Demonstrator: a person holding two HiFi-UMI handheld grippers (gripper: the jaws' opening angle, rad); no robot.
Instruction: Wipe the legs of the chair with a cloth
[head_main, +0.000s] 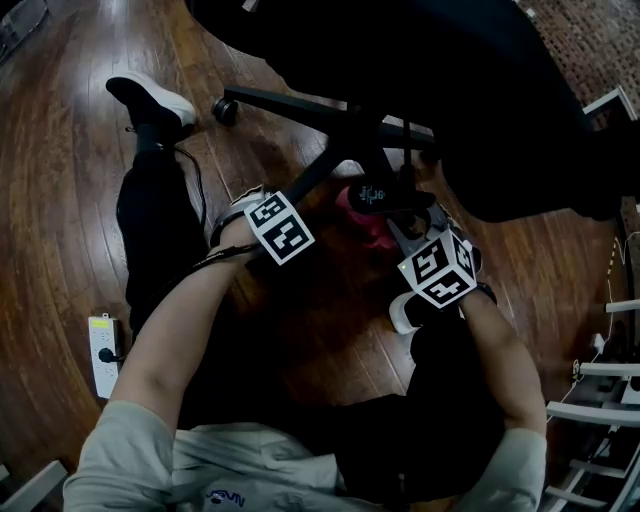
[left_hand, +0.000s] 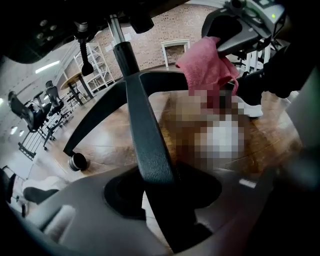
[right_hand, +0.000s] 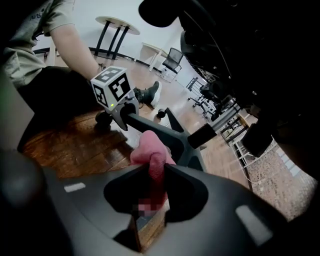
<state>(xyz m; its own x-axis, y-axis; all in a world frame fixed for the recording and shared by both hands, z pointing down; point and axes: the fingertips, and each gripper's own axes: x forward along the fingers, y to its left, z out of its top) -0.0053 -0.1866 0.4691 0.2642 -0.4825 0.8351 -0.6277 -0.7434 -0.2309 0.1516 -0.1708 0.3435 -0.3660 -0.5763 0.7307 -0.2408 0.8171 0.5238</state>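
The person sits on the wooden floor (head_main: 330, 330), both forearms stretched forward under the chair and both grippers tilted steeply down.

The left gripper (left_hand: 157, 185) comes in from the left forearm (head_main: 170, 340). Its jaws are clamped across a black leg (left_hand: 142, 125), which runs straight on from between them up to the hub (left_hand: 150, 80).

The right gripper (right_hand: 156, 172) is held out by the right forearm (head_main: 500, 360). Its jaws are clenched on the pink cloth (right_hand: 150, 150). The cloth bulges just beyond the jaw tips, right in front of the hub. Whether it touches the chair cannot be told. Beyond the left jaws it hangs up and to the right.
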